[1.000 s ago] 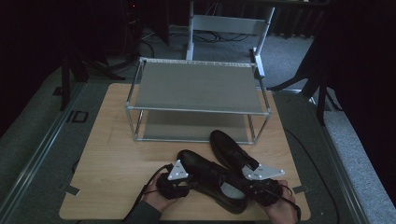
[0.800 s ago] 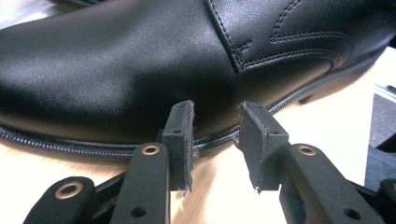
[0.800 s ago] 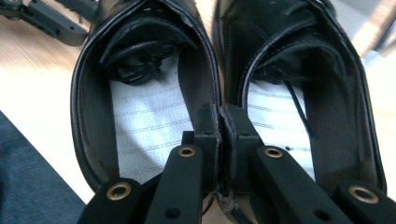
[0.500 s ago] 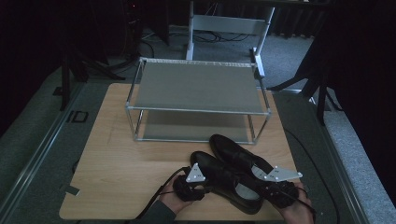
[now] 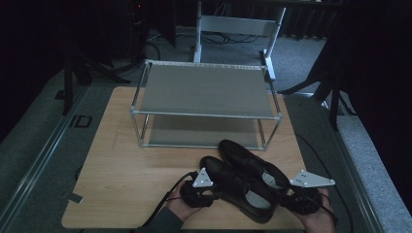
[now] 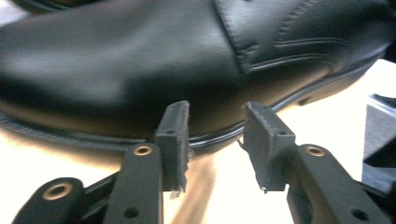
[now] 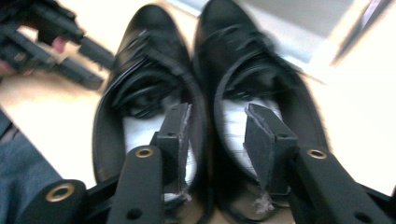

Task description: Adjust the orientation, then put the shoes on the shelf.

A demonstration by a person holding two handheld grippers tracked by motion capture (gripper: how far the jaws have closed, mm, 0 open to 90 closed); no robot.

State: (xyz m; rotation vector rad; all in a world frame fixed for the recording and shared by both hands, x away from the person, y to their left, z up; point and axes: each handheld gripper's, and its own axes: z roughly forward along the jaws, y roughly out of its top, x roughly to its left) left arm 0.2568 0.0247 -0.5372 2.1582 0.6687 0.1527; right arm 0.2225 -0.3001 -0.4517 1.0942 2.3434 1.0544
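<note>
Two black leather shoes lie side by side on the wooden table [image 5: 121, 145], toes toward the rack: the left shoe [image 5: 233, 187] and the right shoe [image 5: 245, 158]. My left gripper [image 5: 214, 194] sits low beside the left shoe [image 6: 140, 70]. Its jaws have just been opening and stand open, with only the sole's edge beyond the pads [image 6: 175, 135]. My right gripper [image 5: 286, 200] is at the heels. Its jaws have just been opening, one pad [image 7: 173, 135] over each heel opening, with the shoes' adjoining walls [image 7: 208, 121] between them and untouched.
A two-tier metal rack [image 5: 204, 90] stands at the back of the table, both shelves bare. Behind it is a grey metal frame [image 5: 238, 24] on the dark floor. The table's front edge runs just under both hands.
Both hands and the pair of shoes have shifted to the right along the table's front. The right gripper's grey plate has drawn back from the heels toward the right.
</note>
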